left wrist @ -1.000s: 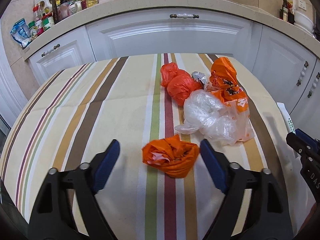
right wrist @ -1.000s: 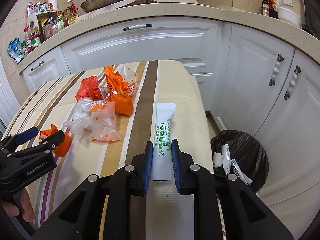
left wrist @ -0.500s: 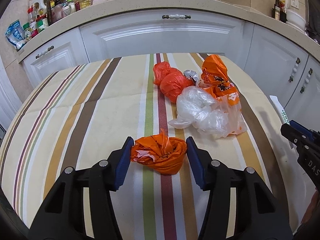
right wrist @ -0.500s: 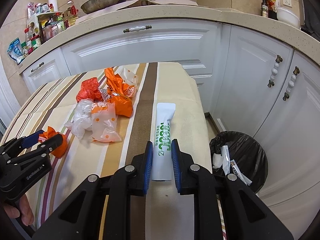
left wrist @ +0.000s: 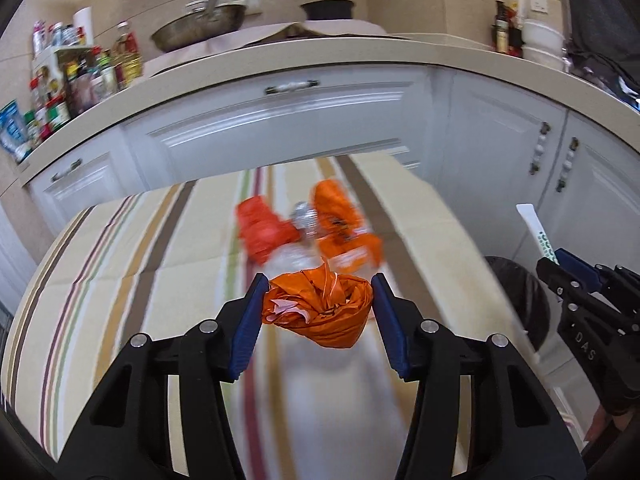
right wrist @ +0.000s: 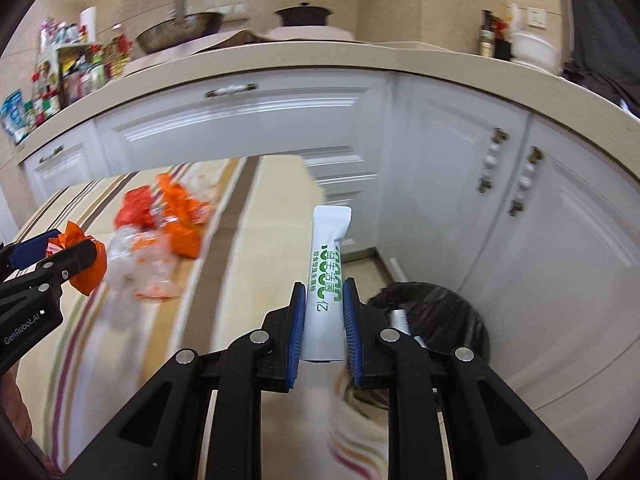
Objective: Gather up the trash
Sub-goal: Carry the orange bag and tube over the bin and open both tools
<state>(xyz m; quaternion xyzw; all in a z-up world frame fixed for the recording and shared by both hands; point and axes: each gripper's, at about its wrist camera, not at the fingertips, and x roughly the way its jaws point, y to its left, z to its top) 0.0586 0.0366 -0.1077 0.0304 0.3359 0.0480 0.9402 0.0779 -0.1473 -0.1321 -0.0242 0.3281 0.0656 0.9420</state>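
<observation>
Kitchen floor, black-lined bin (right wrist: 452,316), seemingly wrappers (right wrist: 400,320) inside, blurred.

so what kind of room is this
Most likely a home kitchen. A wok-like pan and a lidded dark pot sit on a long countertop over white cabinets, with bottles and jars of condiments crowded at its left end.
</observation>
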